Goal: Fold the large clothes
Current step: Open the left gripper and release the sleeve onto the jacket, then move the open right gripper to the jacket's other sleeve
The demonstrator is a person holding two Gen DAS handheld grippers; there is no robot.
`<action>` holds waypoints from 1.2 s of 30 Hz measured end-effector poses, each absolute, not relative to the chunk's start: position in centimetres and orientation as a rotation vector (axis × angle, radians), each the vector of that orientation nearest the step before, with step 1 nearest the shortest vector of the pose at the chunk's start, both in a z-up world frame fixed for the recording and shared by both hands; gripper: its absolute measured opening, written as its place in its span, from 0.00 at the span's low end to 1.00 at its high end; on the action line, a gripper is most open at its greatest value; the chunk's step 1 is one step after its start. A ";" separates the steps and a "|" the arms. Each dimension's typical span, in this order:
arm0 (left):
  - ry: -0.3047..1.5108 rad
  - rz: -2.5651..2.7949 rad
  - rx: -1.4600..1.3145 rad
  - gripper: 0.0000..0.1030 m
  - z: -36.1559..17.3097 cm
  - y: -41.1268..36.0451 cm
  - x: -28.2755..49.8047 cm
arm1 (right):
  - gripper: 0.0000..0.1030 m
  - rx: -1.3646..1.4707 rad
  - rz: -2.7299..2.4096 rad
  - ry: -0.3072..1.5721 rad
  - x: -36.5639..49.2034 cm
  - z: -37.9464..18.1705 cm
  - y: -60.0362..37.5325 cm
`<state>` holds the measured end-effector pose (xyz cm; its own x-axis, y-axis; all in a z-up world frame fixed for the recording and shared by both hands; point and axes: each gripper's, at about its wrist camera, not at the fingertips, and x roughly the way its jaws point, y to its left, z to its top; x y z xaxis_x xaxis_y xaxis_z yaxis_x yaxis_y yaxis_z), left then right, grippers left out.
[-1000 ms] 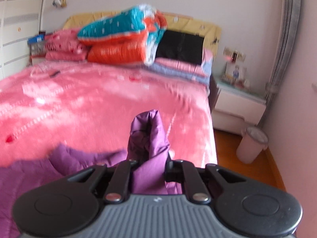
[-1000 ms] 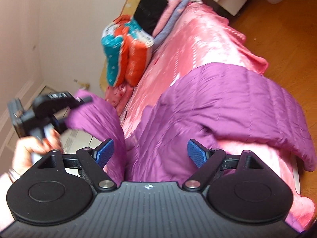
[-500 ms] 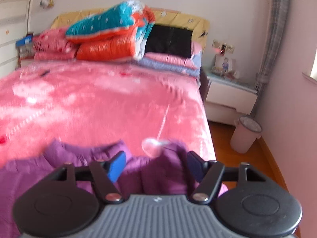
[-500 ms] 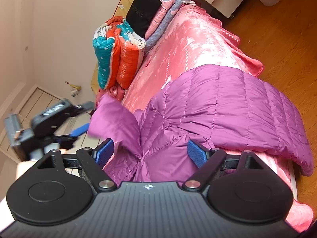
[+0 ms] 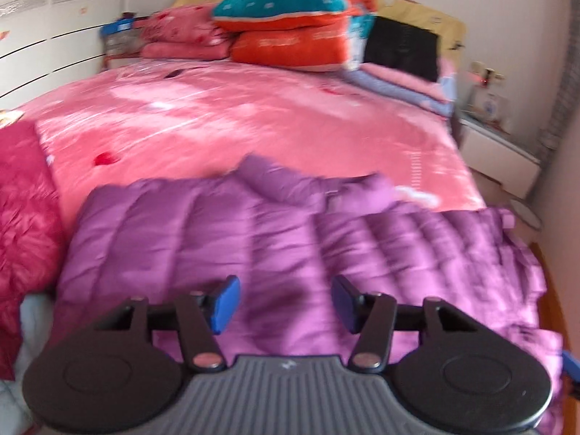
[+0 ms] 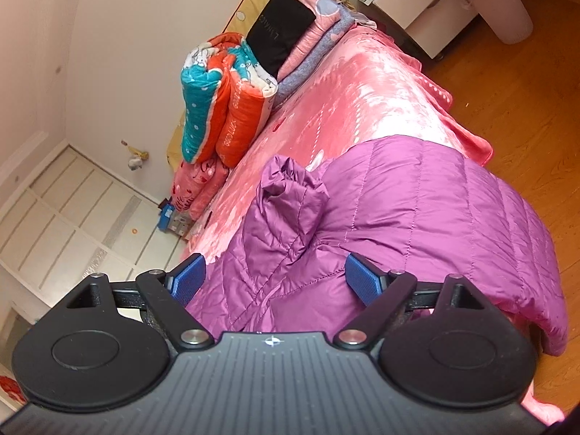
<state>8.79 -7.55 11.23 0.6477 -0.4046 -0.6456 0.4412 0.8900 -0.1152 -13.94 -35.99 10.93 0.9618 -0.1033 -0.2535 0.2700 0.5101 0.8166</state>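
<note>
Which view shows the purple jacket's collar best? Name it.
Right wrist view: the purple jacket is sharp there, its collar standing up clearly. The left wrist view shows the collar flatter and motion-blurred.

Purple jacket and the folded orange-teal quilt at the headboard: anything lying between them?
Only bare pink bedspread between purple jacket and quilt, in both wrist views.

The jacket (image 5: 224, 239) lies across the bed's (image 5: 275, 123) near end; folded quilts (image 5: 297, 25) stacked at its far end

Pink-covered bed (image 5: 275, 127), purple quilted jacket (image 5: 224, 239) spread at its foot — folded blankets (image 5: 297, 32) stacked at the head
</note>
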 end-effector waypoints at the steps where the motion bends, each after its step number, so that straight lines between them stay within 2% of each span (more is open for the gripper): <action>1: 0.719 -0.463 0.057 0.51 10.8 -7.2 9.5 | 1.00 1.001 -0.229 0.185 -13.8 11.0 -35.8; 7: 0.719 -0.354 0.112 0.43 8.8 -5.7 12.9 | 1.00 0.944 -0.255 0.198 -13.0 11.3 -35.5; 17: 0.678 -0.269 0.215 0.43 6.7 -3.3 14.2 | 1.00 0.900 -0.278 0.219 -12.2 11.1 -35.7; 22: 0.626 -0.299 0.204 0.43 8.4 -3.7 12.0 | 1.00 0.894 -0.286 0.223 -12.1 11.0 -35.8; 29: 0.542 -0.512 0.144 0.45 12.0 -10.7 8.5 | 1.00 0.903 -0.325 0.195 -12.8 11.1 -35.9; 36: 0.581 -0.539 0.110 0.50 10.5 -20.7 9.3 | 1.00 0.936 -0.339 0.193 -13.4 10.8 -36.7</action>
